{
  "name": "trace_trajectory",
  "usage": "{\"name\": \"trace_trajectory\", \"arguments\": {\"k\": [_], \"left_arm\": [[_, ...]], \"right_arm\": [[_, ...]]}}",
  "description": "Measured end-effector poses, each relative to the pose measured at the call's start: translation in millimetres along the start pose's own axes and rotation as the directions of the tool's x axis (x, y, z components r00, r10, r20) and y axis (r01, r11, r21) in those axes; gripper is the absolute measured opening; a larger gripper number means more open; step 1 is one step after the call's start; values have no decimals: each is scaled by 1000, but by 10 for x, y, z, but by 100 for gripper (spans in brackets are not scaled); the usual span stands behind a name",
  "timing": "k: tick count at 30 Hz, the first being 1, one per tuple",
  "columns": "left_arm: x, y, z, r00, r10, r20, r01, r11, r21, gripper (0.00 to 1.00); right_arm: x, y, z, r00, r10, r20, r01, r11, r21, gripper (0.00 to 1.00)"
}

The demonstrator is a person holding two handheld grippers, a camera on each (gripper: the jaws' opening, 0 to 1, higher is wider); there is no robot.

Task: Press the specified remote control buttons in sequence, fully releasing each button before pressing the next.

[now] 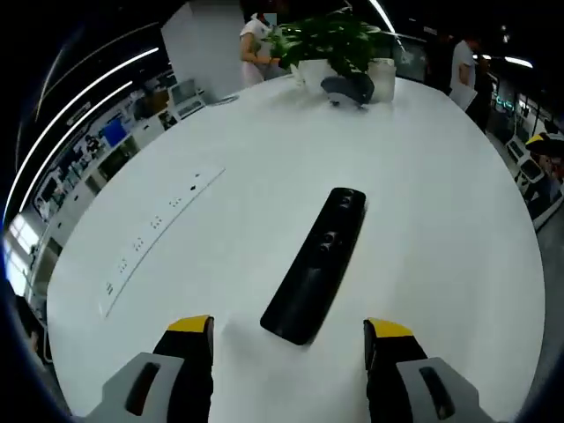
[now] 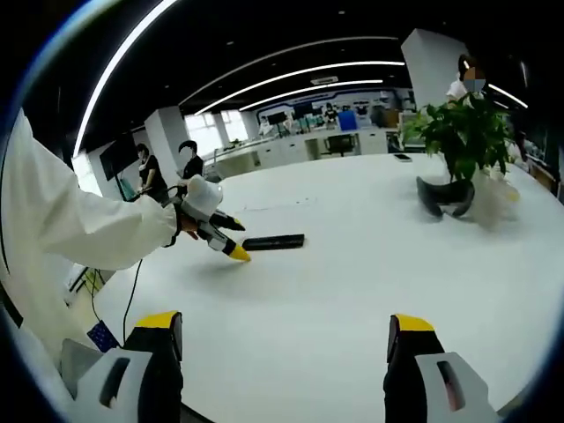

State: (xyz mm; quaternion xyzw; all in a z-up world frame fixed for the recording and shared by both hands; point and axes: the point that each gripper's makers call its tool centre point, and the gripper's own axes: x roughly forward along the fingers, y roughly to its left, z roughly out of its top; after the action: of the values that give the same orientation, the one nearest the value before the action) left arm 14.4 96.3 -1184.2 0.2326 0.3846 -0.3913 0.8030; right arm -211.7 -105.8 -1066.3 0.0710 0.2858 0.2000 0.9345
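Note:
A long black remote control (image 1: 316,263) lies flat on the white table (image 1: 441,203), its buttons facing up. My left gripper (image 1: 291,339) stands open, its yellow-tipped jaws either side of the remote's near end, not touching it. In the right gripper view the same remote (image 2: 274,241) lies far off on the table, with the left gripper (image 2: 231,240) just to its left, held by a white-sleeved arm (image 2: 79,220). My right gripper (image 2: 286,335) is open over bare table, nothing between its jaws.
A potted plant (image 1: 330,40) and a dark curved object (image 1: 350,88) stand at the table's far side. A strip of sockets (image 1: 154,229) runs along the table's left. Several people stand beyond the table. A cable (image 2: 132,295) hangs off the table's left edge.

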Motion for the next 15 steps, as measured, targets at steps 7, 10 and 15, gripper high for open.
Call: {"name": "trace_trajectory", "arguments": {"k": [7,10,15], "left_arm": [[-399,-93,59,978,102,184,-62,976,-209,91],[-561,-181,14,968,135,213,-75,960,-269,98],[-774,-294,-108,956,164,241,-68,929,-363,100]], "right_arm": [[-3,33,34,1000,8,19,-7,1000,-13,98],[0,32,36,1000,10,20,-10,1000,-15,99],[-4,3,47,1000,6,26,-6,1000,-23,99]]}}
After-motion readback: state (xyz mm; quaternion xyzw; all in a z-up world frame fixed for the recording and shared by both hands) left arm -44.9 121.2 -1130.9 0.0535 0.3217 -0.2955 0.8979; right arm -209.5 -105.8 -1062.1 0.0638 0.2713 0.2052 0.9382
